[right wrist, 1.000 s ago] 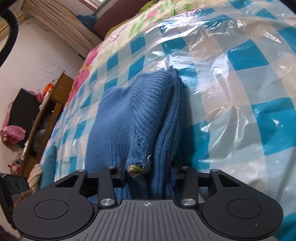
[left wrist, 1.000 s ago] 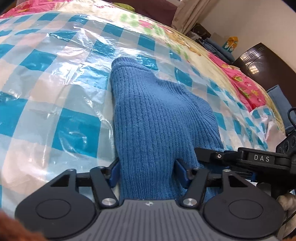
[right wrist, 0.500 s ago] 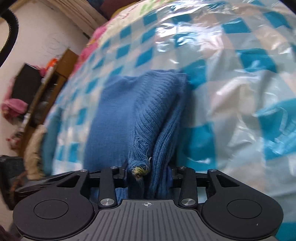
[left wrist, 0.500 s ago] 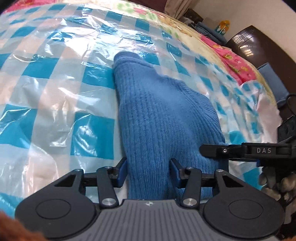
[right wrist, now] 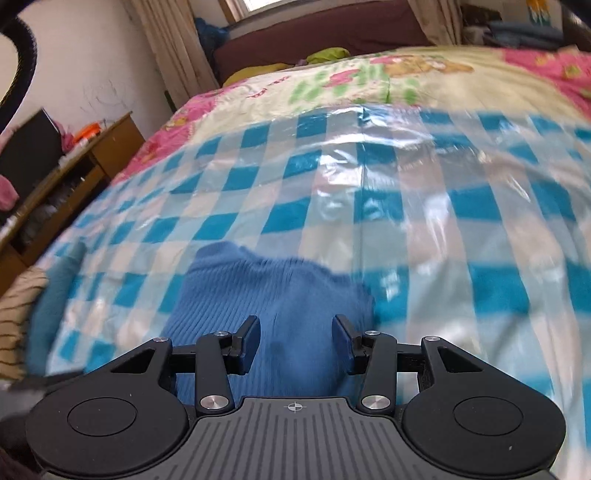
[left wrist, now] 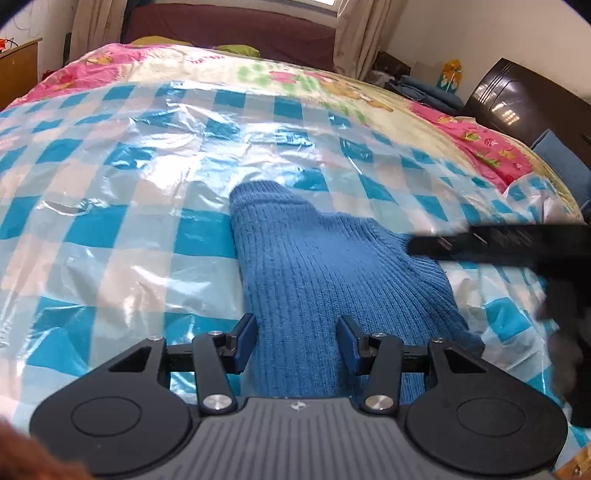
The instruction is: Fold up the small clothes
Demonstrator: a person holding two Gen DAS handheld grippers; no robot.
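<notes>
A folded blue knit garment (left wrist: 332, 273) lies on the blue-and-white checked plastic sheet (left wrist: 110, 206) over the bed. My left gripper (left wrist: 297, 332) is open, its blue pads (left wrist: 245, 338) either side of the garment's near end without pinching it. The garment also shows in the right wrist view (right wrist: 266, 295), blurred. My right gripper (right wrist: 295, 338) is open just above the garment's near end. The right gripper also shows in the left wrist view (left wrist: 517, 243) as a blurred black bar at right, above the garment's right edge.
A floral bedspread (left wrist: 295, 77) covers the far bed below a dark headboard (left wrist: 229, 26). A dark cabinet (left wrist: 517, 99) stands at right. A wooden shelf unit (right wrist: 74, 162) stands left of the bed. Striped cloth (right wrist: 14, 317) lies at the left edge.
Both grippers have let go of the blue garment and opened. Both have lifted and tilted up, so more of the bed and room shows. The garment now lies flat.
</notes>
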